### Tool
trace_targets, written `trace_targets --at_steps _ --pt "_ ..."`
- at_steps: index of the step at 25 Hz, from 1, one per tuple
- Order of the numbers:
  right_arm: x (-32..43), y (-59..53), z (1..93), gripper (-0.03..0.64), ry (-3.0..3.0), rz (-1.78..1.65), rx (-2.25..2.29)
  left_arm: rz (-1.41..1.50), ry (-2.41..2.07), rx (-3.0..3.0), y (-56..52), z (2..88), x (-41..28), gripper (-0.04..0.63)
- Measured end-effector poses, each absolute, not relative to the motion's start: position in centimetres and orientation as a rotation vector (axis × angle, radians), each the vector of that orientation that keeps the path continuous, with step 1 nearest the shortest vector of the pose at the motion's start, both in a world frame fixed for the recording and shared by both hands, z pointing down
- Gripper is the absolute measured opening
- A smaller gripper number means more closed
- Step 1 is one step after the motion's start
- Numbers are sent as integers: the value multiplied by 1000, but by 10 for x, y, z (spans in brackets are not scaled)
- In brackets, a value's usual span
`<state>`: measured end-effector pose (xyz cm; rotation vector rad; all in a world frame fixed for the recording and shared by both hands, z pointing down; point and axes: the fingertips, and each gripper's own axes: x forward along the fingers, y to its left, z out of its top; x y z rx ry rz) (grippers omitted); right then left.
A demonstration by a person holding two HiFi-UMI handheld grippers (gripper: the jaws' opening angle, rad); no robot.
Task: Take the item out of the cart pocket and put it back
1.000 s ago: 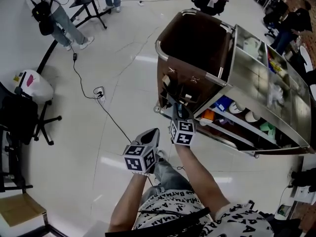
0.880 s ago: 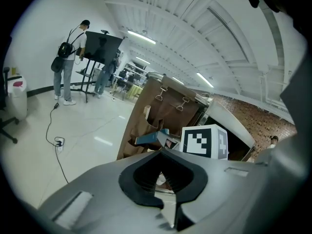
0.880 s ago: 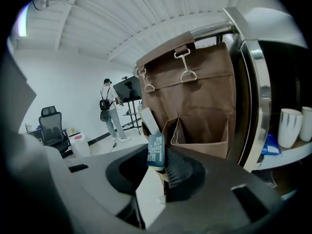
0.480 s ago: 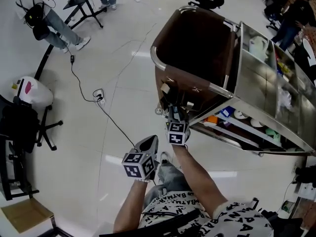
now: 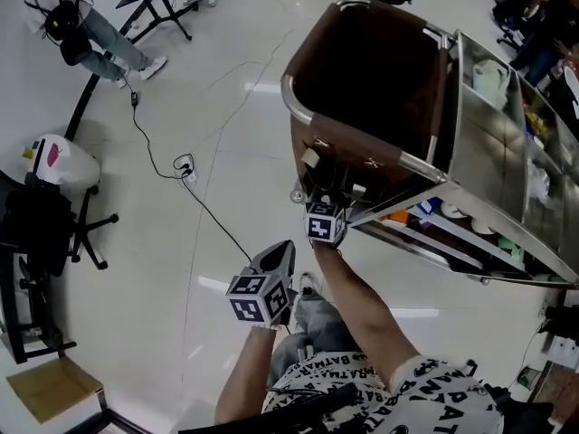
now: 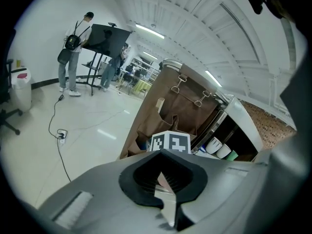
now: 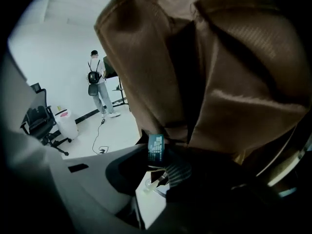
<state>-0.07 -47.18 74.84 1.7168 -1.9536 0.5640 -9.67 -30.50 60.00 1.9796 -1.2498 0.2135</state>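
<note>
1. As the cart (image 5: 493, 143) fills the upper right of the head view and both claws are at its near end, I judge that the task is in its middle. The item is out of the cloth and is not yet put back.
2. On this end of the cart hangs the brown bag (image 5: 303, 147) with its pocket (image 7: 146, 57). In the right gripper view the brown folds are very close above the jaws, and a dark slot opens between two folds. The next move, I think, calls for aiming the tips at this slot, pushing the item down between the folds, and opening only when it sits inside.
3. The right claw (image 5: 324, 195) points at the pocket, slanted downward. Its jaws are partly closed, not wide, and they press on the item from both sides. The brown cloth is just beside the tips, but I cannot tell if it touches them.
4. The left claw (image 5: 286, 248) hangs lower, well apart from the cart. Its jaws meet at the tips and nothing is between them.
5. The item (image 7: 156, 147) is small, with a dark blue-green label. It sits between the right jaws just below the pocket cloth. What kind of thing it is, I cannot tell.
</note>
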Motion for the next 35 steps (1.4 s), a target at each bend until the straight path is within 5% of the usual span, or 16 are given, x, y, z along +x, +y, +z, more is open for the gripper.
trace_targets --at_steps 10,12,21,27,35 --pt "-11 -484 766 110 -1928 572 1742 175 -1302 1896 -294 613 -121 -3" --pt "-11 -483 763 178 -1939 577 1734 165 -1305 1900 -294 610 -120 -2" --pt "-14 -399 706 210 -2106 564 1631 82 -1342 1933 -266 578 -130 -3" --pt "2 -285 607 0 -2360 652 1418 65 -1346 2033 -212 541 -123 -3" --pt "39 -163 512 -3 -2505 694 1282 33 -1240 2129 -142 522 -60 -3"
